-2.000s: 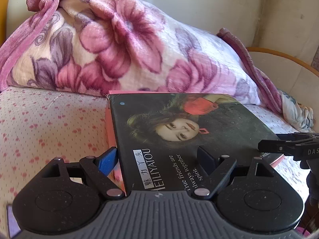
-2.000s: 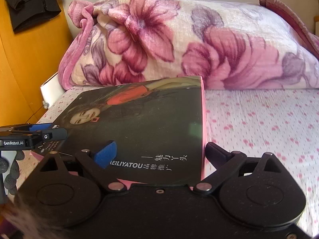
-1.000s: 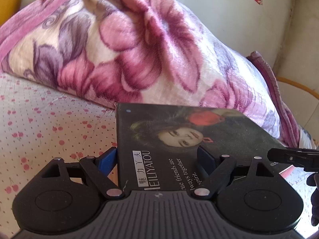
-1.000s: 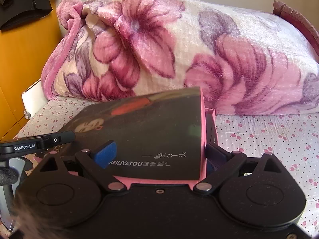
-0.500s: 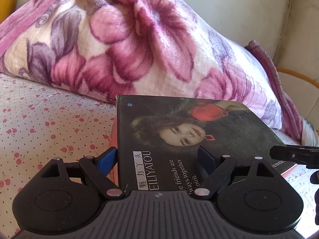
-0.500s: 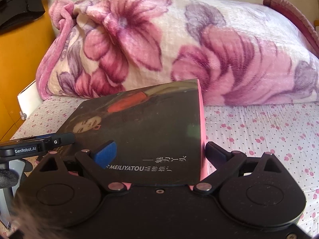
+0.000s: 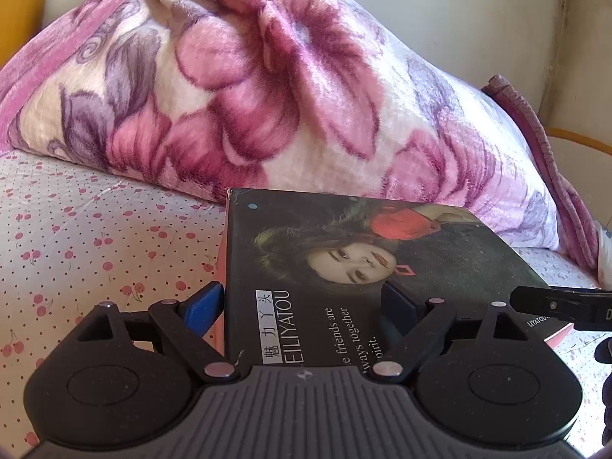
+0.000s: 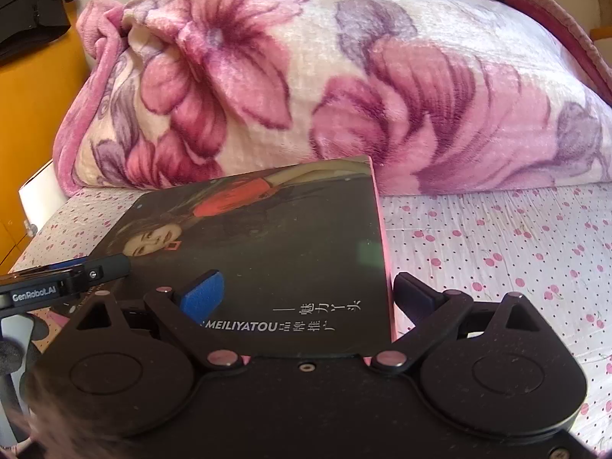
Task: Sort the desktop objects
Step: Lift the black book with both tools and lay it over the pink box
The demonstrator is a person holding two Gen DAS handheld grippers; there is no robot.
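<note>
A flat dark box (image 7: 382, 244) printed with a portrait and the word MEILIYATOU, pink along its sides, lies level between both grippers just above the cherry-print sheet. My left gripper (image 7: 298, 306) is shut on its near left corner, one blue pad (image 7: 201, 306) against the pink side. In the right wrist view the same box (image 8: 267, 237) fills the middle, and my right gripper (image 8: 306, 294) is shut on its near right corner. Each gripper's tip shows in the other view: right gripper (image 7: 562, 304), left gripper (image 8: 65, 279). The box's underside is hidden.
A bulky pink flowered blanket (image 8: 344, 88) lies rolled right behind the box's far edge. The cherry-print bed sheet (image 7: 95, 237) spreads to both sides. An orange cabinet (image 8: 30, 114) with a black garment (image 8: 34, 0) stands at the left; a pale wall (image 7: 459, 19) is behind.
Both grippers carried the box toward the blanket, tilting it up briefly, then levelling it. Over the last half second the views barely shift; both grips are unchanged.
</note>
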